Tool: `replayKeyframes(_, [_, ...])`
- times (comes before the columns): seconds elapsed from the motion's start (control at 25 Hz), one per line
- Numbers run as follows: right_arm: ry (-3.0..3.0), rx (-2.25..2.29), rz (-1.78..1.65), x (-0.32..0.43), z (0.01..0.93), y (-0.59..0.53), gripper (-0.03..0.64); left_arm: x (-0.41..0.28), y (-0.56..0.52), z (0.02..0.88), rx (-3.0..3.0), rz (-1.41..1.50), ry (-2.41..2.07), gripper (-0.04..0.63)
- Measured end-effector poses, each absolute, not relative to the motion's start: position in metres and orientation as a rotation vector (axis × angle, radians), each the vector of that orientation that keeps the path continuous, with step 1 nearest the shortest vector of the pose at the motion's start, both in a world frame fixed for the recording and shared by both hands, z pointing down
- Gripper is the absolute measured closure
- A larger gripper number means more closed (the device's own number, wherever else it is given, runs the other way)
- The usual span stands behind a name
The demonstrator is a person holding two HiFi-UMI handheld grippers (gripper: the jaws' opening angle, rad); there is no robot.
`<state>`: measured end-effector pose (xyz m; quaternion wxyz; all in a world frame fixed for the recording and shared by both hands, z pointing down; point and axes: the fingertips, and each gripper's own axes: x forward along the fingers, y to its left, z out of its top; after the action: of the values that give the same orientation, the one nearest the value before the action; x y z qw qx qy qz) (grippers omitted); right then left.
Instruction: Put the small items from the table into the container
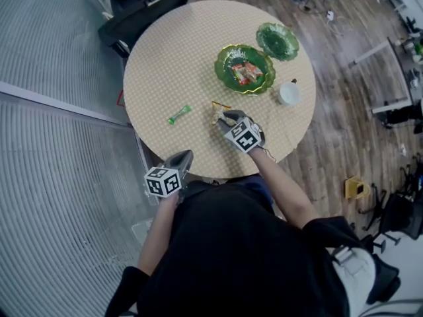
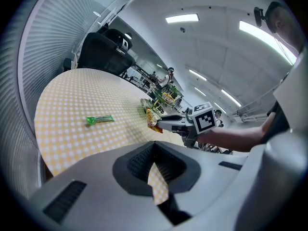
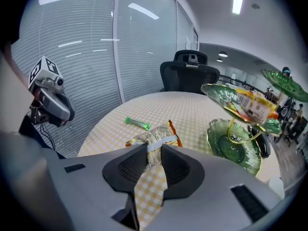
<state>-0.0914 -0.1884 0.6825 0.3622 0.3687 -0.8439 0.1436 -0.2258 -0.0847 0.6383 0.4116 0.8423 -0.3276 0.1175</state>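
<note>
The right tongs (image 3: 154, 150) pinch a crinkled yellow snack packet (image 3: 153, 134) by one end. The pads press on it from both sides, and the packet seems to hang just clear of the counter (image 1: 178, 58), near the edge closest to the person. The left tongs (image 2: 155, 163) are pressed together with nothing between them. They hover off the near-left rim of the counter, pointing in towards it.

A green wrapped sweet (image 1: 179, 114) lies flat on the checked cloth to the left of the packet, apart from both tongs. Farther across, on the right side, stands a gold-rimmed green dish (image 1: 221, 65) that holds a few wrapped snacks. A smaller green dish (image 1: 277, 41) sits just beyond it; whether the two touch cannot be told. A white cup (image 1: 289, 93) stands just beside the large dish, near the counter's right edge and to the right of the line from the packet to the dish.

A black office chair (image 1: 145, 5) is drawn up at the far left side, next to a wall of slatted blinds (image 1: 46, 78).
</note>
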Motion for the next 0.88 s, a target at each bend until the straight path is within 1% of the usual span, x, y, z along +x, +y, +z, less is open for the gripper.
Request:
replayKeyframes(0.44, [-2.241,1.061,0.243,-0.069,0.614,-0.2,0.509,-0.2,-0.091,0.634,2.174,0.287,-0.762,0.594])
replayKeyframes(0.88, [-2.41,1.149,0.207,-0.049,0.561,-0.223,0.509,-0.182,-0.091,0.635,2.157,0.286,-0.752,0.594])
